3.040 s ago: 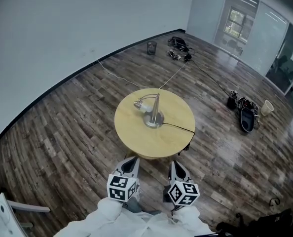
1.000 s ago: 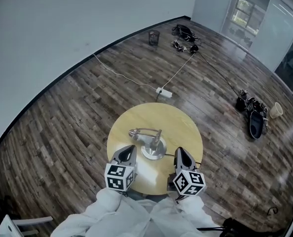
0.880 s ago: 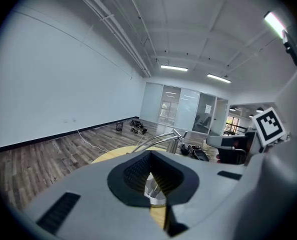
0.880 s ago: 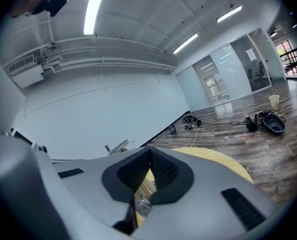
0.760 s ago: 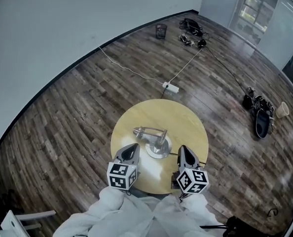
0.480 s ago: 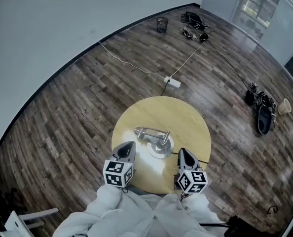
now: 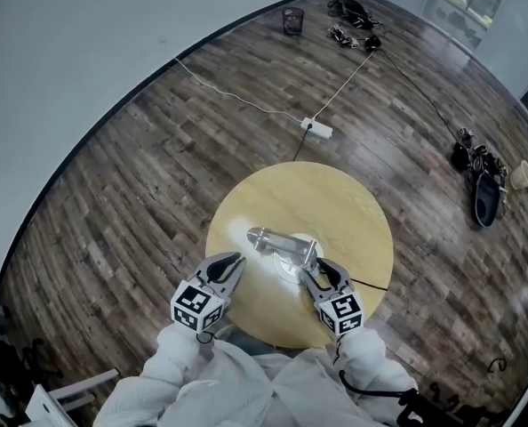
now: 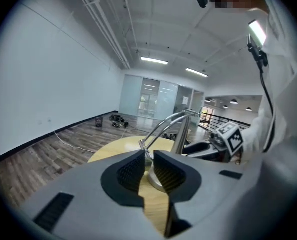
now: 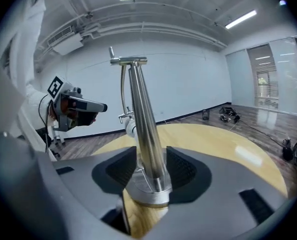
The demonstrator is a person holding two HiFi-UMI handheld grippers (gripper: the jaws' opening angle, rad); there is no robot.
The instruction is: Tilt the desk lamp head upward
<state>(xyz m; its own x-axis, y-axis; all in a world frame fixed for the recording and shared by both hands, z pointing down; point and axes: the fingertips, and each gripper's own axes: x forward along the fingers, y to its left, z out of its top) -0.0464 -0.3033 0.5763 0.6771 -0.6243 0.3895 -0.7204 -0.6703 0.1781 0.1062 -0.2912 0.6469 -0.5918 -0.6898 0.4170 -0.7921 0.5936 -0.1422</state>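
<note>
A chrome desk lamp [image 7: 282, 243] stands mid-way on the round yellow table [image 7: 353, 203], with its head [image 7: 257, 237] lying low and pointing left. My right gripper [image 7: 316, 269] is at the lamp's base. In the right gripper view its jaws are opening, with the upright post [image 9: 146, 134] between them and small gaps either side [image 9: 151, 171]. My left gripper [image 7: 236, 260] hovers left of the lamp, a little short of the head. Its jaws [image 8: 148, 169] are only a crack apart and opening, with nothing between them. The lamp's curved arms [image 8: 163, 126] show beyond.
A black cable [image 7: 366, 283] runs from the lamp off the table's right edge. On the wooden floor lie a white power strip [image 7: 317, 129] with its cord, bags [image 7: 486, 194] at the right and a small bin [image 7: 291, 20] by the far wall.
Both grippers have come forward over the table to the lamp. The right one's jaws have spread around the post; the left one has drawn near the lamp head.
</note>
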